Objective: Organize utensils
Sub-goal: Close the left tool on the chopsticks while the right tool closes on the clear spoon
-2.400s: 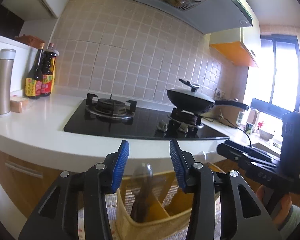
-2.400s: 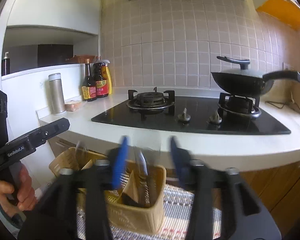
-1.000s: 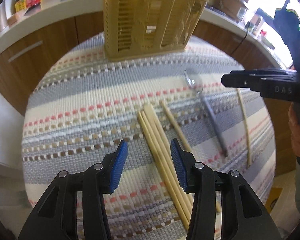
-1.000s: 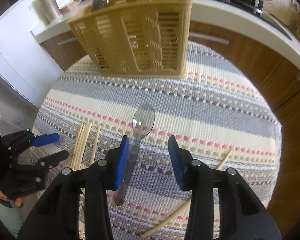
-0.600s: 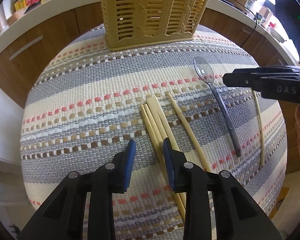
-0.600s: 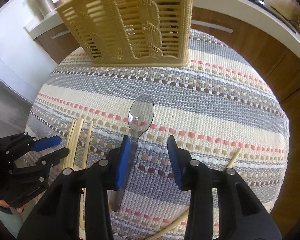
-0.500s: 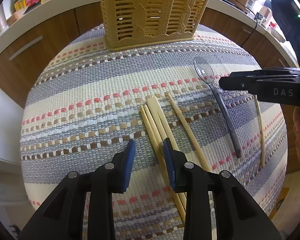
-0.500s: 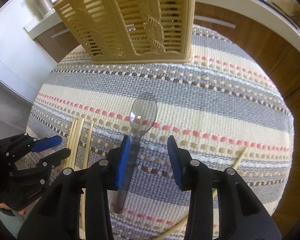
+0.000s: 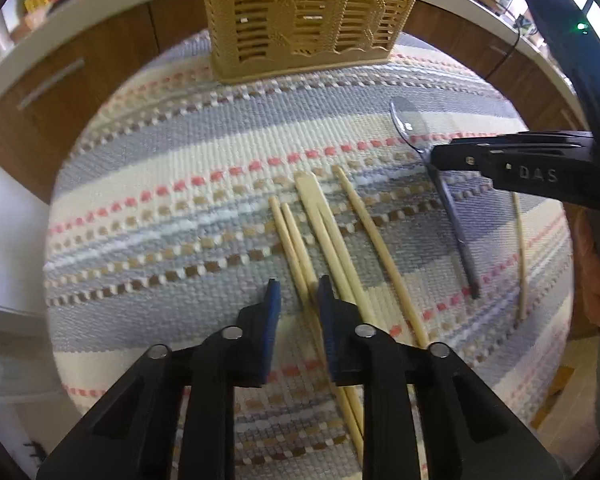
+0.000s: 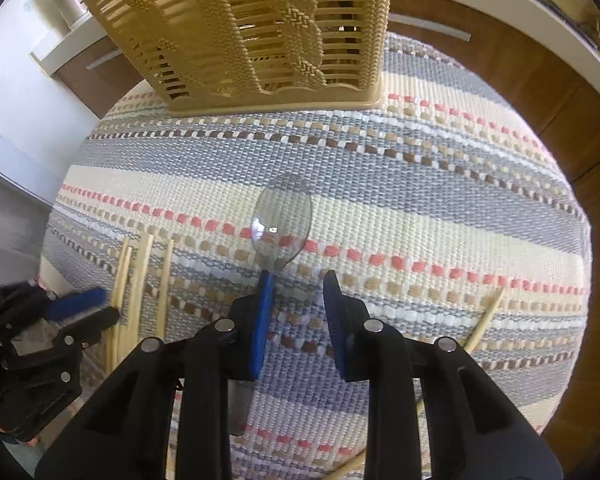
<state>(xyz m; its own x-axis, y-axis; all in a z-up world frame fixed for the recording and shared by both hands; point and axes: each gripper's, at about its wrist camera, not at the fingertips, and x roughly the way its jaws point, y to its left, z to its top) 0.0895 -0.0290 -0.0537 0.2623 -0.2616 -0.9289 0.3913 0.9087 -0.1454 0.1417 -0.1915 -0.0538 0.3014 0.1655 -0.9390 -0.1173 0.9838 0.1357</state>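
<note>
L gripper [image 9: 298,294] points steeply down at the chopsticks [image 9: 328,240], a loose bundle of pale wood sticks lying on the striped woven mat [image 9: 180,184]. Their long axis runs roughly along the gripper's line of sight, near ends passing under the fingers, far tips toward the basket [image 9: 304,12]. One pair of sticks sits right btwn the blue pads; the others lie just to the R of the R finger. Jaws are closing, gap narrow, pads not visibly pressing on the wood yet, so nothing gripped. R gripper [image 10: 298,280] hangs over the spoon [image 10: 282,220]: clear plastic bowl ahead of the fingertips, dark handle running back under the L finger, not centred in the gap. Its jaws are closing too, w/ bare mat showing btwn them, so as it stands the close looks likely to miss or clip the handle unless it shifts L. One stray chopstick [image 10: 482,320] lies apart at the R edge of the mat. The basket is tan slotted plastic w/ a braid pattern, upright at the far side of the mat, well apart from both grippers. Mat is coarse weave in grey, cream and pink bands, prob enough friction that thin round sticks won't roll much.
</note>
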